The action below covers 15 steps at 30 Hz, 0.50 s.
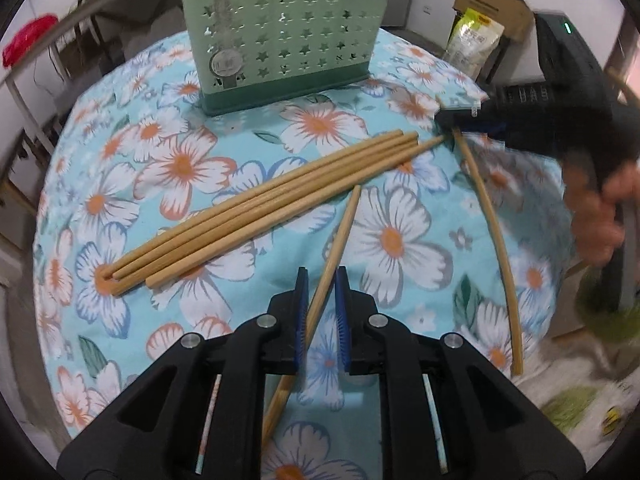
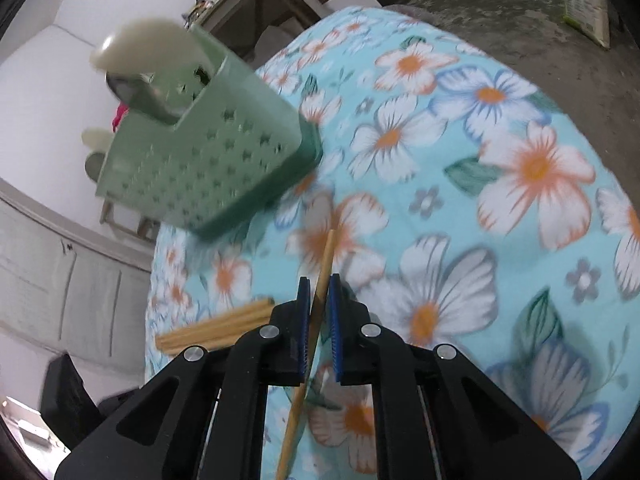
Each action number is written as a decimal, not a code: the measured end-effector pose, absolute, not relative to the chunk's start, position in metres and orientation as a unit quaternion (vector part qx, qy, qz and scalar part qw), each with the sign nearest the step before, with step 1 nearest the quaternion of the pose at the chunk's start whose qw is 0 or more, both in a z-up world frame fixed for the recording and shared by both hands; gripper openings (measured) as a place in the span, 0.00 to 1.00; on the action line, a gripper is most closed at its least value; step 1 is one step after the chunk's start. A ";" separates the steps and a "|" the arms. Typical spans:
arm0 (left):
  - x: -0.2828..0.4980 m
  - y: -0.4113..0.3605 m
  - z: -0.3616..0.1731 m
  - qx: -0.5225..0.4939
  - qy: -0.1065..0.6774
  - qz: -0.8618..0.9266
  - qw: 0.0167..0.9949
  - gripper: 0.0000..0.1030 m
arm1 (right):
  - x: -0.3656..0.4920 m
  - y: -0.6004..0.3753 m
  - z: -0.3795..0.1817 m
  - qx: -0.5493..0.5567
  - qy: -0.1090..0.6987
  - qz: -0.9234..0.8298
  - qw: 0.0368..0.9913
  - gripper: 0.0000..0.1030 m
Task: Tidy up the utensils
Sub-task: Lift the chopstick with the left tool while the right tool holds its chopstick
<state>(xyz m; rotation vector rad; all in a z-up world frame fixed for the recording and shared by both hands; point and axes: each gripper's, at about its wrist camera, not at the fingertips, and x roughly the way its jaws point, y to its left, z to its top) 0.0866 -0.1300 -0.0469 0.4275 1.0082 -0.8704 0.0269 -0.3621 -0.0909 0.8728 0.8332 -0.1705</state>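
A green perforated utensil holder (image 1: pixel 276 32) (image 2: pixel 208 160) stands at the back of the round table under a floral cloth (image 1: pixel 120 208); a pale spoon-like handle (image 2: pixel 148 44) sticks out of it. Several wooden chopsticks (image 1: pixel 260 204) (image 2: pixel 216 328) lie bundled in the middle. My left gripper (image 1: pixel 322 280) is open, low over the cloth, with one chopstick (image 1: pixel 340 232) running slantwise between its pads and a gap showing beside it. My right gripper (image 2: pixel 319 282) (image 1: pixel 456 120) is shut on another chopstick (image 2: pixel 326 264) (image 1: pixel 492 232), which hangs down behind it.
A hand (image 1: pixel 604 216) grips the right tool at the right edge. Beyond the table stand a cardboard box (image 1: pixel 492 0) and a yellow-green bag (image 1: pixel 474 40). The table edge curves off close to the left and right. Shelving and a red item (image 1: pixel 28 36) sit far left.
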 end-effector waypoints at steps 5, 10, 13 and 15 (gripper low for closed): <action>0.099 -0.140 -0.047 0.173 0.486 -0.411 0.752 0.14 | 0.022 -0.360 -0.094 0.410 0.395 -0.079 0.818 0.09; 0.103 -0.159 -0.050 0.184 0.487 -0.407 0.750 0.14 | 0.022 -0.362 -0.095 0.411 0.395 -0.080 0.818 0.09; 0.101 -0.172 -0.051 0.211 0.478 -0.400 0.753 0.14 | 0.021 -0.361 -0.093 0.403 0.395 -0.085 0.821 0.09; 0.097 -0.179 -0.051 0.231 0.470 -0.394 0.755 0.12 | 0.020 -0.360 -0.087 0.388 0.393 -0.093 0.828 0.09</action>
